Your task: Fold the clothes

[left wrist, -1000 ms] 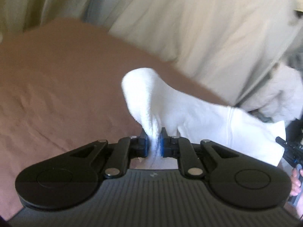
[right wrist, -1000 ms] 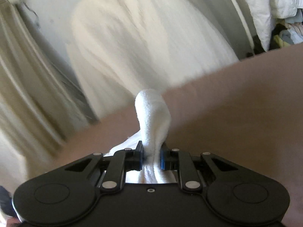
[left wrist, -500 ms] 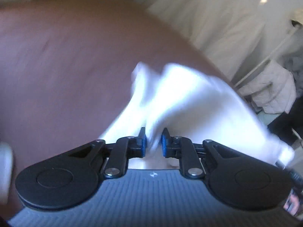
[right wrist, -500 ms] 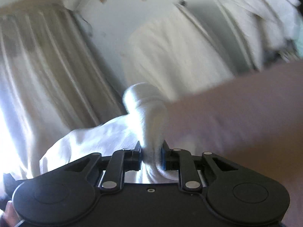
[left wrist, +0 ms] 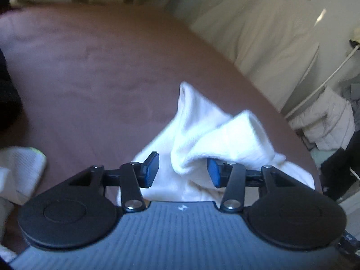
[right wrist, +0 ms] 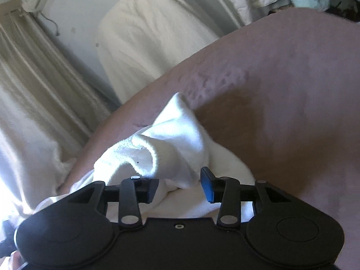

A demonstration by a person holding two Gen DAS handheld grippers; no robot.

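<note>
Lying bunched between both claws, the white garment (left wrist: 216,135) bears no readable label; its long axis is unclear. The left gripper (left wrist: 182,173) and right gripper (right wrist: 178,185) have just been opening, pads clear of the cloth.

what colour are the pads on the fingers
Blue pads on black fingers, clearest in the left wrist view.
</note>
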